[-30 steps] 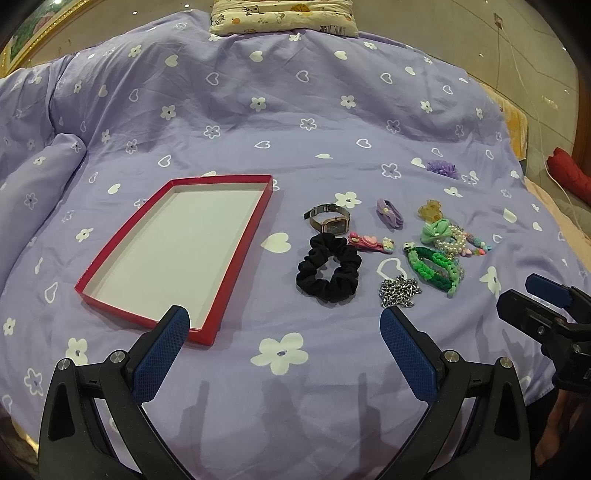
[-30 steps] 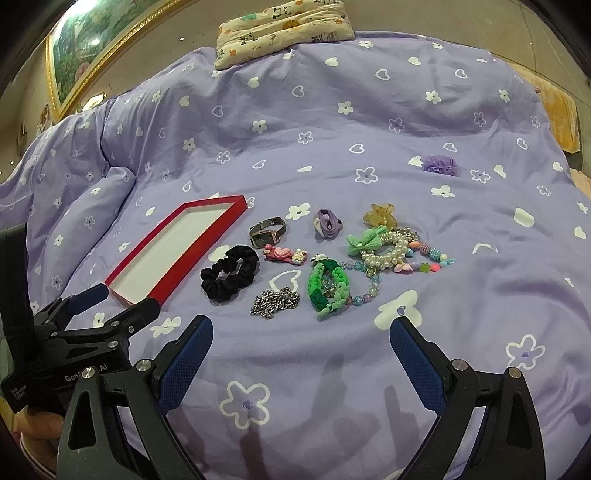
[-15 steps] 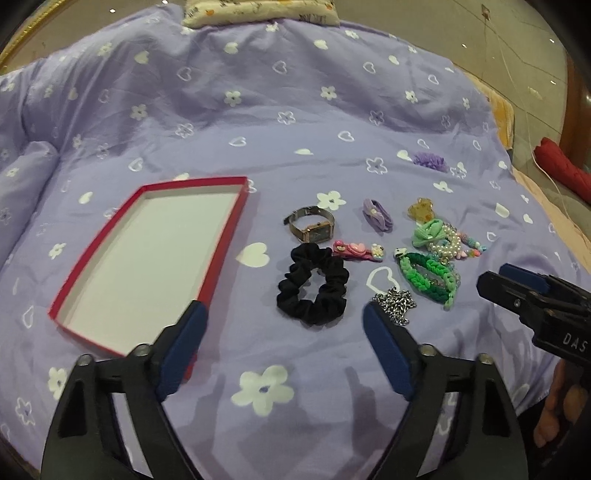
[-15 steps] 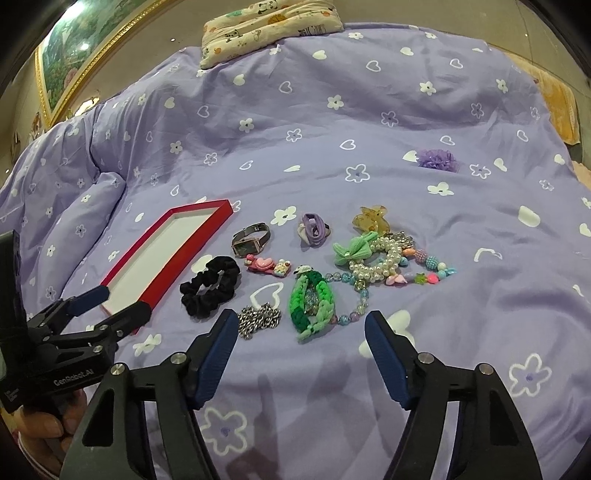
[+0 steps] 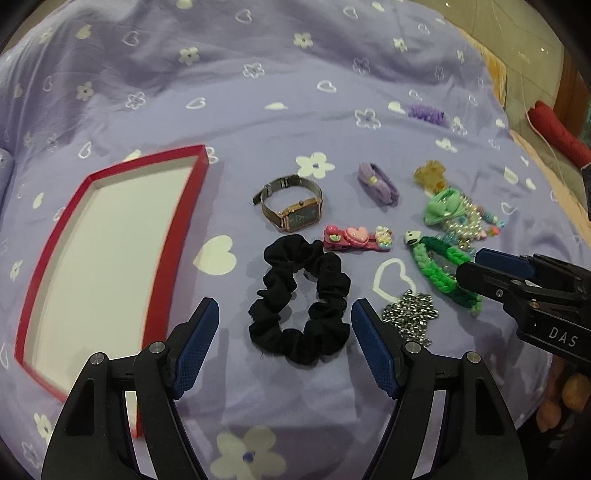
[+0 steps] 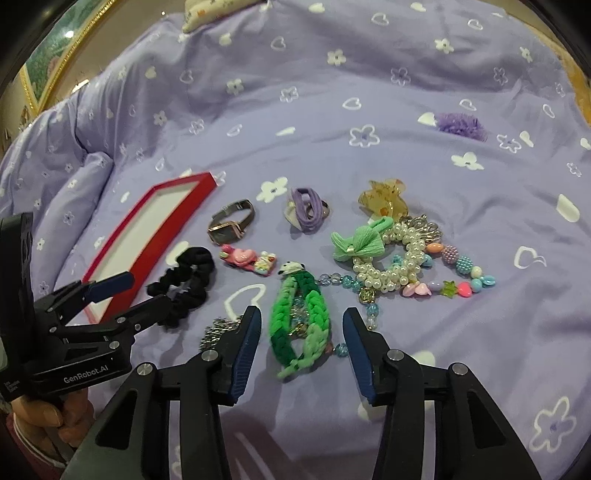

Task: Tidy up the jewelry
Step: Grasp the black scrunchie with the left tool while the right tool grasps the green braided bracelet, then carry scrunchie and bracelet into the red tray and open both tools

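Jewelry lies on a purple bedspread beside an empty red-rimmed tray (image 5: 173, 236) (image 6: 122, 236). My left gripper (image 5: 284, 325) is open with its jaws on either side of a black scrunchie (image 5: 299, 299) (image 6: 188, 280). My right gripper (image 6: 301, 332) is open, straddling a green braided bracelet (image 6: 299, 317) (image 5: 439, 273). A watch (image 5: 295, 210) (image 6: 231, 223), a pink hair clip (image 5: 356, 238) (image 6: 249, 260), a silver chain (image 5: 410, 317) (image 6: 218, 330), a purple hair tie (image 5: 376, 182) (image 6: 306, 208), a pearl bracelet with a green bow (image 6: 369, 254) and a bead string (image 6: 454, 280) lie around them.
An amber claw clip (image 6: 384, 197) and a purple fluffy flower (image 6: 460, 125) lie farther back. A patterned pillow (image 6: 214, 9) sits at the head of the bed. A red object (image 5: 557, 133) lies off the bed's right edge. A framed picture (image 6: 48, 66) stands at the far left.
Both grippers have moved forward and down toward the jewelry and narrowed somewhat. The left now straddles the black scrunchie, the right the green bracelet.
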The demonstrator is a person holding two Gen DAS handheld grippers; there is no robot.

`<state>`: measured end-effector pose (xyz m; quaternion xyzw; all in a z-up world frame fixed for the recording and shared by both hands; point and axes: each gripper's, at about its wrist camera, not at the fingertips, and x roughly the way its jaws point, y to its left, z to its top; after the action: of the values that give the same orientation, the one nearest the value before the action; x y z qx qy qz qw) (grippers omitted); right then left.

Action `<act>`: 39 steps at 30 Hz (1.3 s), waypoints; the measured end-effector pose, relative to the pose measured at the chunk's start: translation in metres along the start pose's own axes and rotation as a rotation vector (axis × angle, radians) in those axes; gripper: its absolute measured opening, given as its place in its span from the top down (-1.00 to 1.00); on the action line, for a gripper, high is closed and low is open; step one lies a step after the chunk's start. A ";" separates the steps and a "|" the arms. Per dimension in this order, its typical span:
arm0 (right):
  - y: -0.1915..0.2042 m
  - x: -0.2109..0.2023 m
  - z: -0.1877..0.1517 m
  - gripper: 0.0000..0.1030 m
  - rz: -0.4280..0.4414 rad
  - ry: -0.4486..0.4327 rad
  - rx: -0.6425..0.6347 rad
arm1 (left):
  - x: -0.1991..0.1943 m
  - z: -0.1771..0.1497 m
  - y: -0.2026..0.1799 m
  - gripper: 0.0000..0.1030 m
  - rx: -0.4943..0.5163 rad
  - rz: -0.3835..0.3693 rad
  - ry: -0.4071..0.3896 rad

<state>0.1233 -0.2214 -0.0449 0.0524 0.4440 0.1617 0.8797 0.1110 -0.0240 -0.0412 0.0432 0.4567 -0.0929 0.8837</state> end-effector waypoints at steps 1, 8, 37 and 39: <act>-0.001 0.003 0.000 0.15 0.000 0.010 0.000 | 0.003 0.000 0.000 -0.40 0.003 -0.005 0.009; -0.004 0.014 0.002 0.63 -0.001 0.047 0.007 | 0.017 -0.002 0.004 0.21 -0.005 -0.083 0.060; 0.090 -0.006 0.027 0.79 0.200 -0.039 -0.074 | -0.055 -0.016 0.105 0.74 -0.236 -0.081 -0.100; 0.105 0.000 0.029 0.79 0.219 -0.029 -0.093 | -0.056 -0.018 0.118 0.74 -0.256 -0.062 -0.101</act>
<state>0.1216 -0.1212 -0.0025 0.0621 0.4147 0.2764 0.8647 0.0889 0.1013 -0.0075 -0.0886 0.4210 -0.0634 0.9005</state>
